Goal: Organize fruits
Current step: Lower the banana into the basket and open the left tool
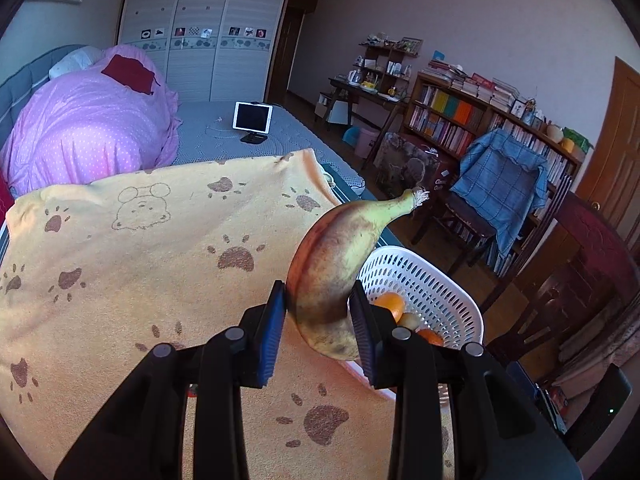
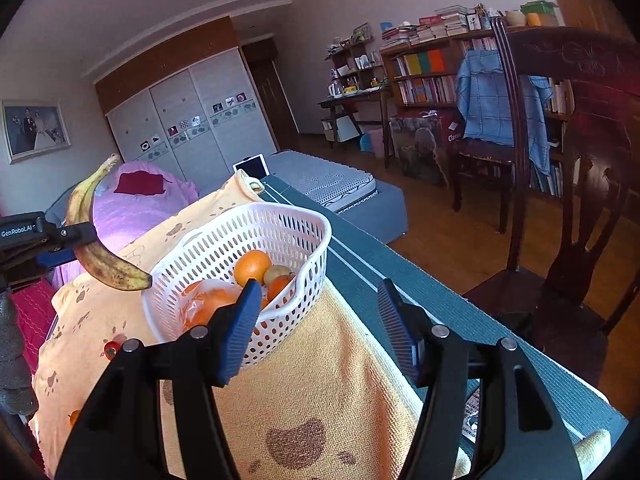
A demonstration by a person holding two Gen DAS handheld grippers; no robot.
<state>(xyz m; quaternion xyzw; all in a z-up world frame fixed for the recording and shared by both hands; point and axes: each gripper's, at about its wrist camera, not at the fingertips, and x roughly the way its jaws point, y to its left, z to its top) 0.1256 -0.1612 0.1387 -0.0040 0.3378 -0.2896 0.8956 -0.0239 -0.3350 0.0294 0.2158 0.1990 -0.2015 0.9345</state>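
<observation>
My left gripper is shut on a brown-spotted banana, stem up, held just left of a white perforated basket. The right wrist view shows the same banana in the left gripper beside the basket's left rim. The basket holds an orange, a small brownish fruit, another orange fruit and a bagged orange. My right gripper stands open over the basket's near right rim, nothing between its fingers.
The basket rests on a yellow paw-print towel spread over a dark green surface. Small red-orange fruits lie on the towel left of the basket. A dark wooden chair stands close on the right. A bed with pink bedding lies behind.
</observation>
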